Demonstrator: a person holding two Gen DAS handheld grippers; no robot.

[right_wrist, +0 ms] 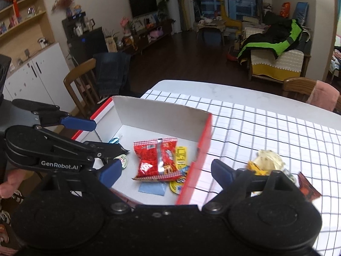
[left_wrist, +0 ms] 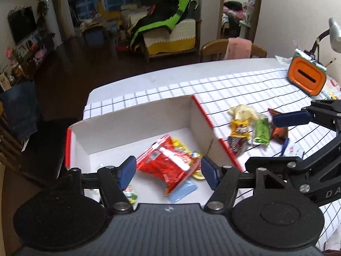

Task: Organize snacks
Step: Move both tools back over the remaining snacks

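Note:
A red-and-white box (left_wrist: 204, 117) (right_wrist: 162, 115) stands open on the checked tablecloth. Inside lie a red snack bag (left_wrist: 166, 162) (right_wrist: 155, 160), a blue packet (left_wrist: 183, 188) (right_wrist: 152, 188), yellow packets (right_wrist: 181, 155) and small green-white sweets (left_wrist: 131, 194). My left gripper (left_wrist: 168, 170) is open and empty above the box, over the red bag. My right gripper (right_wrist: 166, 172) is open and empty, straddling the box's right wall. Loose snacks lie right of the box: a yellow-cream pack (left_wrist: 240, 117) (right_wrist: 266, 162), a green pack (left_wrist: 261, 132) and a dark red pack (left_wrist: 279, 131) (right_wrist: 307, 187).
An orange-and-green case (left_wrist: 307, 76) and a desk lamp (left_wrist: 334, 34) stand at the table's far right. Wooden chairs (left_wrist: 223, 49) (right_wrist: 83, 85) stand round the table. The table's far edge (left_wrist: 170, 70) drops to dark floor.

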